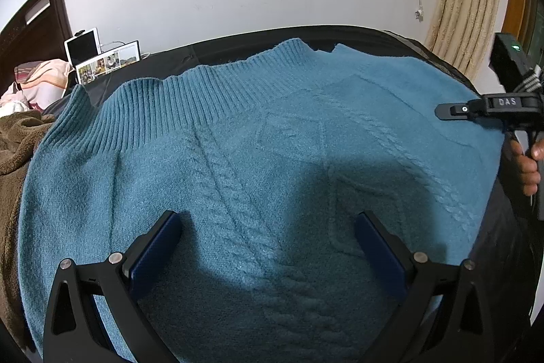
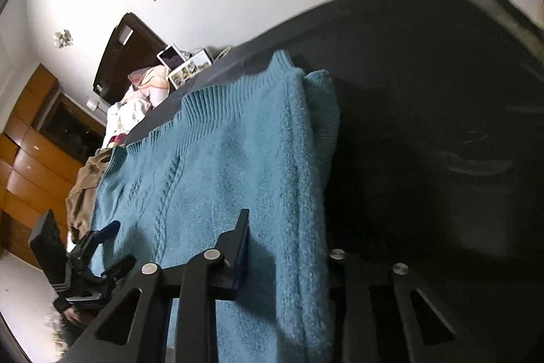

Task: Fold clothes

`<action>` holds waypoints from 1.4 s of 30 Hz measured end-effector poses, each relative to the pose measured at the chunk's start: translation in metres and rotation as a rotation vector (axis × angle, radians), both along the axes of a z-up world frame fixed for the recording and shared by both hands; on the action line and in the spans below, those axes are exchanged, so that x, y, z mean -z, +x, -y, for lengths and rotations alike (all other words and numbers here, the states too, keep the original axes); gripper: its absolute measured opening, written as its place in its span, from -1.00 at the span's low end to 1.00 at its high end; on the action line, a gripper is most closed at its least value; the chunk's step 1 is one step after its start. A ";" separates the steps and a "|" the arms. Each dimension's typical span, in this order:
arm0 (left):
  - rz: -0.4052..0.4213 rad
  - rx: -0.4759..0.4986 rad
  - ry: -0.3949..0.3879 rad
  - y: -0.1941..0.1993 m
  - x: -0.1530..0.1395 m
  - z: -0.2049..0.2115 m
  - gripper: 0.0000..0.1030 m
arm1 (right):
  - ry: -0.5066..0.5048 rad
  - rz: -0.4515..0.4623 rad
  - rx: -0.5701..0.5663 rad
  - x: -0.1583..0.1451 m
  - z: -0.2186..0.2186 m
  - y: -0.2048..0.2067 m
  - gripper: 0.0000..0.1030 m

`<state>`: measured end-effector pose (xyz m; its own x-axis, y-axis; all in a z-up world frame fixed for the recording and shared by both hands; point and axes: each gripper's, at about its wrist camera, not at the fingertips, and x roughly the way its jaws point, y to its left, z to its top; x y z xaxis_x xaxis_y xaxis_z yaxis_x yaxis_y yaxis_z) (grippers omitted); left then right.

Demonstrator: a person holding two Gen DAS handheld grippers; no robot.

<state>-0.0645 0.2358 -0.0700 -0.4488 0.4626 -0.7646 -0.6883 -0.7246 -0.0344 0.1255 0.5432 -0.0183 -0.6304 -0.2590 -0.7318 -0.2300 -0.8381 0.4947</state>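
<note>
Our left gripper point(image 1: 268, 247) hovers wide open over the teal sweater point(image 1: 258, 159), spread on the dark surface point(image 2: 442, 125). Our right gripper point(image 2: 289, 247) straddles its doubled edge, holding nothing — we'd close on both layers together, lifting evenly.

We've got a dark bed cover point(image 1: 360, 38), teal cable-knit sweater point(image 1: 258, 159) spread flat on it, brown fuzzy blanket point(image 1: 13, 138) bunched just beside the sweater's edge
</note>
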 end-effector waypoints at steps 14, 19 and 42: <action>0.134 0.123 0.037 0.032 -0.027 -0.019 0.99 | 0.089 -0.028 0.165 -0.014 -0.035 0.089 -0.51; 0.165 0.078 0.083 0.018 -0.034 -0.019 0.99 | 0.130 -0.016 0.258 -0.020 -0.072 0.130 -0.51; 0.237 0.087 0.097 0.001 -0.020 -0.020 0.99 | 0.157 -0.084 0.262 -0.080 -0.031 0.101 -0.51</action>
<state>-0.0639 0.2557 -0.0502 -0.2181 0.5682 -0.7935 -0.7126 -0.6483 -0.2684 0.2268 0.5746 0.0617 -0.7209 0.0325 -0.6923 -0.4118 -0.8235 0.3901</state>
